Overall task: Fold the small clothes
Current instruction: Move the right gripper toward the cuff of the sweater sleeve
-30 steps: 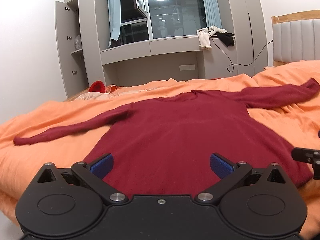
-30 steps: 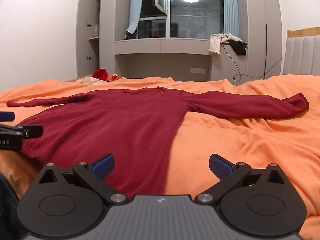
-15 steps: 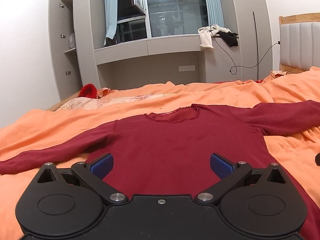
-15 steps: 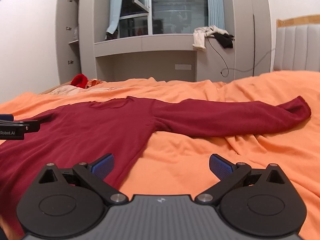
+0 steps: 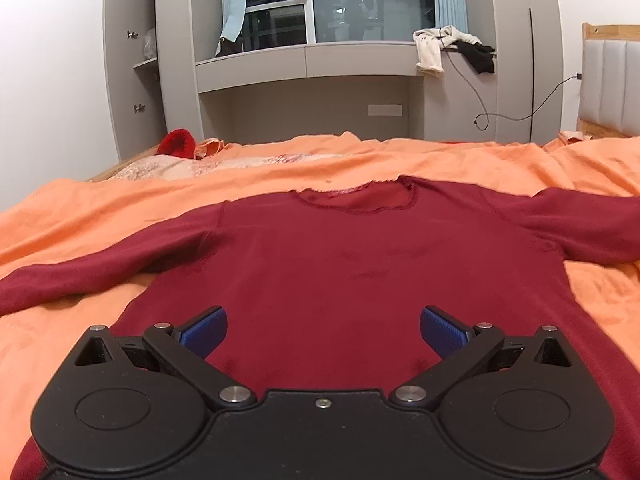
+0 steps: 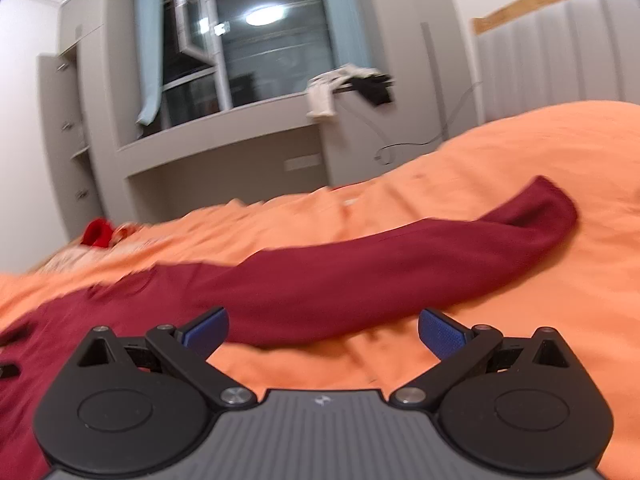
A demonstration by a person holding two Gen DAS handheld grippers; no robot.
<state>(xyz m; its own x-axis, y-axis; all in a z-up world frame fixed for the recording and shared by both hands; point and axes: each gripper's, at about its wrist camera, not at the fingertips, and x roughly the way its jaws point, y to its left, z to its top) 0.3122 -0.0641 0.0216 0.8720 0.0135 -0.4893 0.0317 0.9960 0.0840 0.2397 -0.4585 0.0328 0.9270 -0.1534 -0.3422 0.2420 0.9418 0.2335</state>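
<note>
A dark red long-sleeved top [image 5: 360,264] lies flat and face up on the orange bedspread [image 5: 100,208], neckline away from me, both sleeves spread sideways. My left gripper [image 5: 323,330] hovers low over the top's body with its blue pads wide apart and nothing between them. In the right wrist view the top's right sleeve [image 6: 400,264] stretches across the bedspread [image 6: 520,340] to its cuff at the upper right. My right gripper [image 6: 323,330] is open just in front of that sleeve, tilted, holding nothing. This view is motion blurred.
A red item [image 5: 176,143] and pale patterned bedding [image 5: 208,164] lie at the far left of the bed. Grey built-in shelves and a window ledge with draped clothes [image 5: 452,48] stand behind. A padded headboard [image 5: 612,80] is at the right, with a hanging cable [image 5: 520,116].
Both grippers have moved forward and lower over the bed. The left now sits over the top's body near the chest. The right has swung rightward and tilted toward the right sleeve.
</note>
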